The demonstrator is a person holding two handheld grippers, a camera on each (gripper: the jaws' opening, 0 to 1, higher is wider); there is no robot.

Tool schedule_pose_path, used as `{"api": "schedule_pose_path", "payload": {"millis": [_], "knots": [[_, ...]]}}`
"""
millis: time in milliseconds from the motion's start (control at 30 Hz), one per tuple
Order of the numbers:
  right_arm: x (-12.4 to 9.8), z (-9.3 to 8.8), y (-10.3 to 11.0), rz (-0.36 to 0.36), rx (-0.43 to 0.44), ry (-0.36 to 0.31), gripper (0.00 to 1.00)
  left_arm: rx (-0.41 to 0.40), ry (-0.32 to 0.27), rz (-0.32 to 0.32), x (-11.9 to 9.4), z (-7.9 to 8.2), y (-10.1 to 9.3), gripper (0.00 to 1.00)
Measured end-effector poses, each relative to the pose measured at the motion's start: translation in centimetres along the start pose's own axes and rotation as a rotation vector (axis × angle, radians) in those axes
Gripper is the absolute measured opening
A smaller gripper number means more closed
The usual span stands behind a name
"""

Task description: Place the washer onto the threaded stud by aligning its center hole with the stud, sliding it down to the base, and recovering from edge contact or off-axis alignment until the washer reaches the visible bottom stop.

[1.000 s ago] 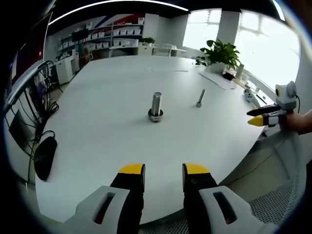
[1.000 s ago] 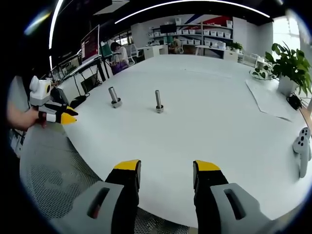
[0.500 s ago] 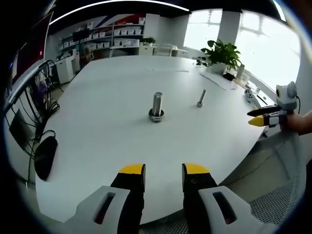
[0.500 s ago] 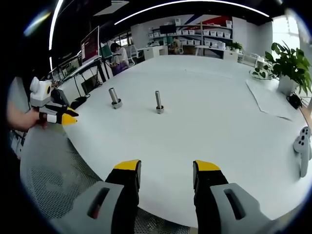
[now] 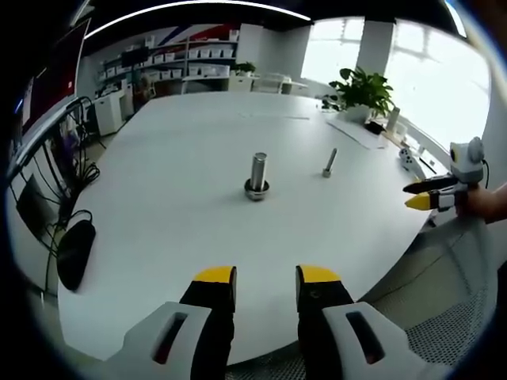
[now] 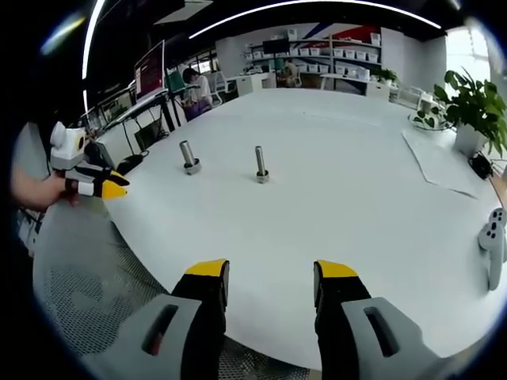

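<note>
A thick metal stud (image 5: 257, 172) stands upright mid-table with a wider ring (image 5: 256, 190) around its foot; I cannot tell whether that ring is the washer. A thinner bolt (image 5: 328, 161) stands to its right. In the right gripper view the thick stud (image 6: 188, 155) is left of the thin bolt (image 6: 260, 164). My left gripper (image 5: 265, 277) hovers at the near table edge, open and with nothing between its jaws. My right gripper (image 6: 272, 273) is likewise open and holds nothing, off the table's edge. Each gripper also appears in the other's view: the right gripper (image 5: 424, 195) and the left gripper (image 6: 103, 186).
The white table (image 5: 174, 214) is large and rounded. A potted plant (image 5: 362, 89) and papers (image 5: 352, 131) sit at its far right. A white controller (image 6: 493, 237) lies near the right edge. A black object (image 5: 73, 253) and cables hang off the left side. Shelves line the back wall.
Both views have drifted slightly; the stud and bolt stay where they stood. Both grippers remain open and off the table, holding nothing.
</note>
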State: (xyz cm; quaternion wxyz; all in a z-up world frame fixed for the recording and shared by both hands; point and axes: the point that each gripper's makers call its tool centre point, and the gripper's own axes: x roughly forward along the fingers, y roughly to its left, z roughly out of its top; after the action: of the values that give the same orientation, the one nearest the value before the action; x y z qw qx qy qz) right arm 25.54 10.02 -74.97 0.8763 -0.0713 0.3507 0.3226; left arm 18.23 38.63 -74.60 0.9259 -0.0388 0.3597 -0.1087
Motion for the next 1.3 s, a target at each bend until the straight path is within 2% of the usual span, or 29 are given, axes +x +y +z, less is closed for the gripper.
{"api": "schedule_pose_path", "payload": {"millis": [1300], "knots": [[0.09, -0.15, -0.11, -0.003, 0.004, 0.004, 0.45, 0.009, -0.005, -0.004, 0.02, 0.04, 0.00, 0.28]]}}
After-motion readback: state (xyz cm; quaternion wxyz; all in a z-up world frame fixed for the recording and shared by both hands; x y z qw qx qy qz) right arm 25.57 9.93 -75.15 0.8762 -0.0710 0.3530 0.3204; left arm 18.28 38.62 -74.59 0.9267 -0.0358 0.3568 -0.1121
